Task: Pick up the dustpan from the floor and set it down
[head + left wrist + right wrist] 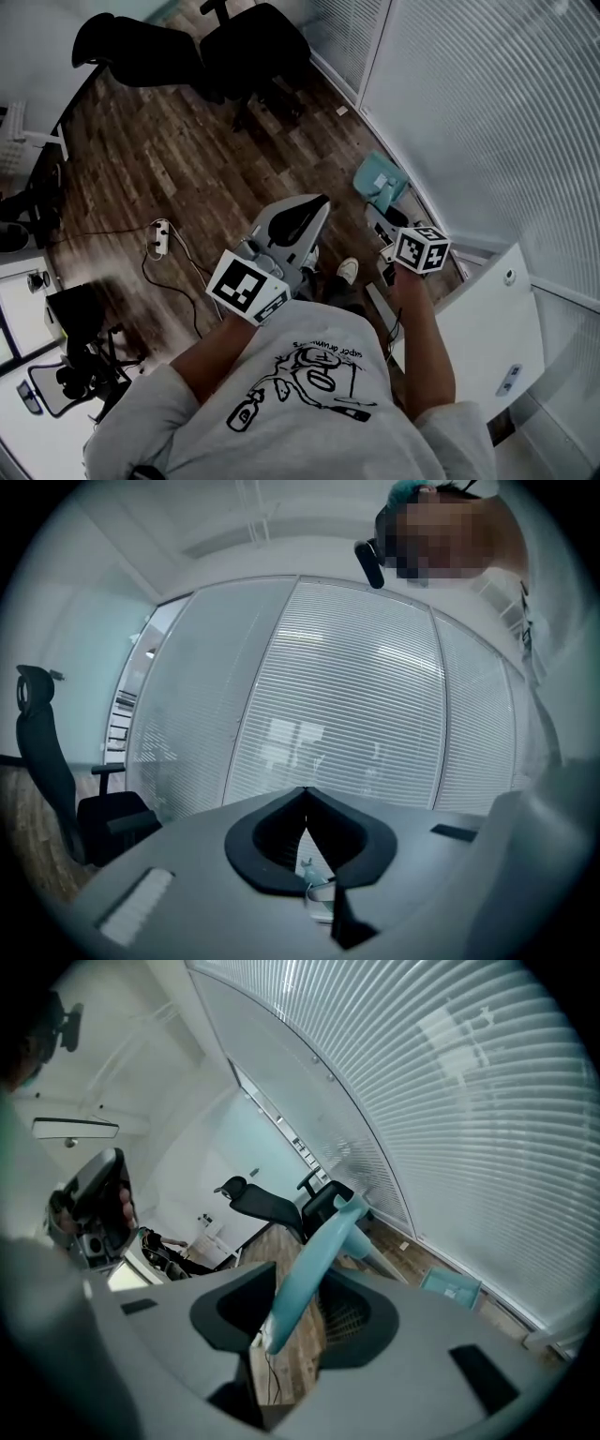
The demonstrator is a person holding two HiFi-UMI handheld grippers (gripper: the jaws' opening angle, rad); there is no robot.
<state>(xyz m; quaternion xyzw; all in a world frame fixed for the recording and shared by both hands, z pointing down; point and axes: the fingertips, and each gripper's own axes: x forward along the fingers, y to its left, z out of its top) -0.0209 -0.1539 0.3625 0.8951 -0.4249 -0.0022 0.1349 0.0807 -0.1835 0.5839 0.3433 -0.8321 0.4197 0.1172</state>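
Your dustpan [380,181] sits low by the blinds [487,103] on the right, over the wood floor [141,159] (touching it or not, I cannot tell). Its teal handle [314,1260] is clamped between your right gripper's [302,1288] jaws. Your left gripper [305,794] has its jaws together on nothing. Black office chairs [234,42] stand far off.

Dustpan [380,180] stands on the floor [141,159] beside the partition [487,112], its handle [314,1260] between the jaws of the right gripper [377,217]; left of the dustpan, the left gripper [322,202], farther left a power strip [159,236], beyond it two office chairs [253,47], nearer on its right a cabinet [478,328].
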